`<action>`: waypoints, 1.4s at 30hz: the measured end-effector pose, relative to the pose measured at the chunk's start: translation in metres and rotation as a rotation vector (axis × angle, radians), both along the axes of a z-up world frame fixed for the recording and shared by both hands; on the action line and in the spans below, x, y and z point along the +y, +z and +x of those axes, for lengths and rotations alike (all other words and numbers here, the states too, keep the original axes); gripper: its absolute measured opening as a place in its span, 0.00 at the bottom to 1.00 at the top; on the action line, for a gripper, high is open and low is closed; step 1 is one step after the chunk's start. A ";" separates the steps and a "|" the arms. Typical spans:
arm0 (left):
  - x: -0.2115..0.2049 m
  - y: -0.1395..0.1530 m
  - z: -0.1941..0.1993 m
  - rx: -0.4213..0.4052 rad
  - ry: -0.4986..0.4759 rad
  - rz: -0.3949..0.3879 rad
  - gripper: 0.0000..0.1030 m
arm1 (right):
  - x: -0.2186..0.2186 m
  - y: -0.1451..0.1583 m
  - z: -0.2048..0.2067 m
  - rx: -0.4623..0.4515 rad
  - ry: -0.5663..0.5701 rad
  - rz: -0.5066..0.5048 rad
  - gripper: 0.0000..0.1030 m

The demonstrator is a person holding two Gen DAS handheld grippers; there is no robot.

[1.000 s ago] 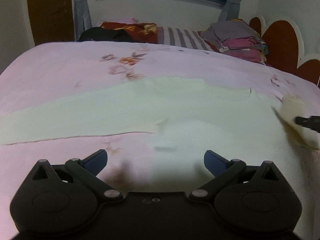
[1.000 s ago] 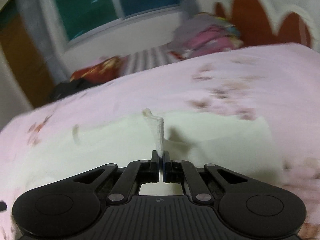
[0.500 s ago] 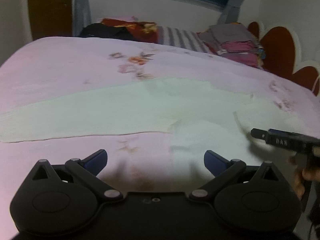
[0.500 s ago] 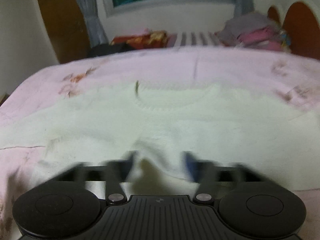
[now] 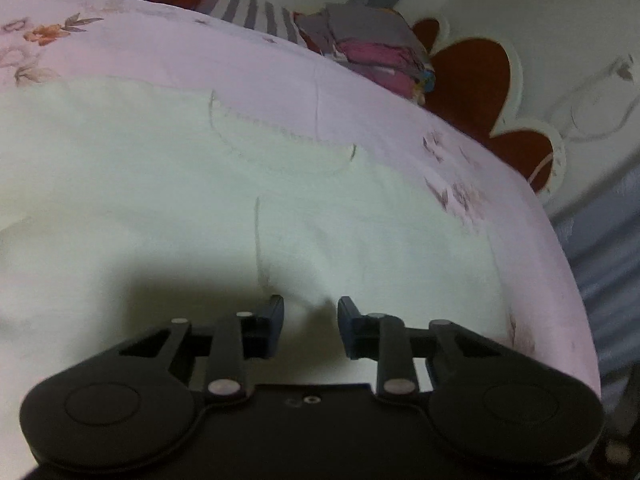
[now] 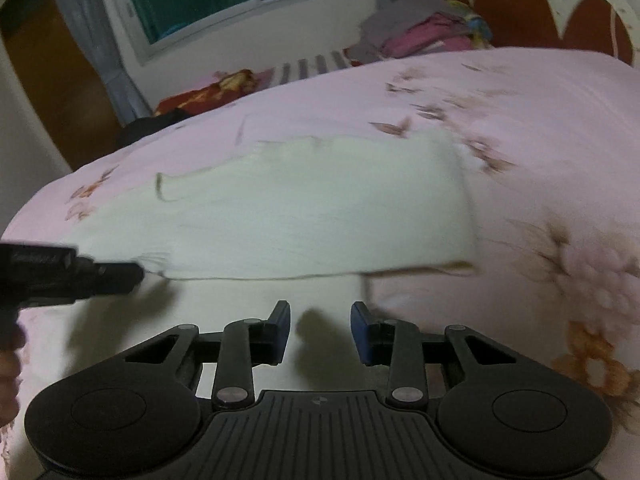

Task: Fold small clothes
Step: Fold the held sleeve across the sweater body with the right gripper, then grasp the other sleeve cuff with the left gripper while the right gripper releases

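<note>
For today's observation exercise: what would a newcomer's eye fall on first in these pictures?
A pale cream knitted garment lies spread across the pink floral bedsheet. Nearest the cameras, both black tongs, left and right, hover partly open over it. A stack of folded clothes sits by the red headboard.

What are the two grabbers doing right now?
Left gripper: jaws have just been closing; open, white garment bunched between them.
Right gripper: jaws have just been closing; open, holding nothing.

no legible words or numbers anywhere, pale marking on the side of the black left gripper (image 6: 68,276) at the left edge of the right wrist view, too blurred to read
</note>
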State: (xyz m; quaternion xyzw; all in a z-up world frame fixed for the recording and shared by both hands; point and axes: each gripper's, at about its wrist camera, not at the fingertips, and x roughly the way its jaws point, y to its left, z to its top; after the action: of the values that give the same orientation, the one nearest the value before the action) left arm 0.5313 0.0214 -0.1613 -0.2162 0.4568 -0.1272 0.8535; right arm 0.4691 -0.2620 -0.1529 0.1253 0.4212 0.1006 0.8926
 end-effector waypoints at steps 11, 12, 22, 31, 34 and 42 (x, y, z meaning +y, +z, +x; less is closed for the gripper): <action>0.004 0.015 -0.002 -0.105 0.007 0.038 0.03 | -0.037 -0.009 0.003 0.042 -0.109 0.105 0.33; 0.009 0.019 -0.003 -0.119 0.012 0.053 0.03 | -0.037 -0.010 0.004 0.042 -0.110 0.106 0.33; 0.075 0.029 -0.017 -0.153 0.108 0.111 0.03 | -0.023 -0.009 0.012 0.041 -0.132 0.090 0.33; 0.106 0.023 -0.027 -0.148 0.146 0.114 0.03 | -0.009 -0.008 0.015 0.047 -0.143 0.035 0.33; 0.110 0.020 -0.027 -0.146 0.142 0.112 0.03 | -0.009 -0.007 0.015 0.055 -0.158 0.016 0.33; 0.112 0.009 -0.025 -0.132 0.131 0.123 0.03 | -0.004 0.025 0.014 -0.068 -0.103 0.042 0.01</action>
State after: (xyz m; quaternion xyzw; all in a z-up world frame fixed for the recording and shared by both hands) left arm 0.5060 0.1332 -0.1525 -0.1838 0.3913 -0.0568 0.8999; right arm 0.4832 -0.2661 -0.1278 0.1620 0.3815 0.0674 0.9076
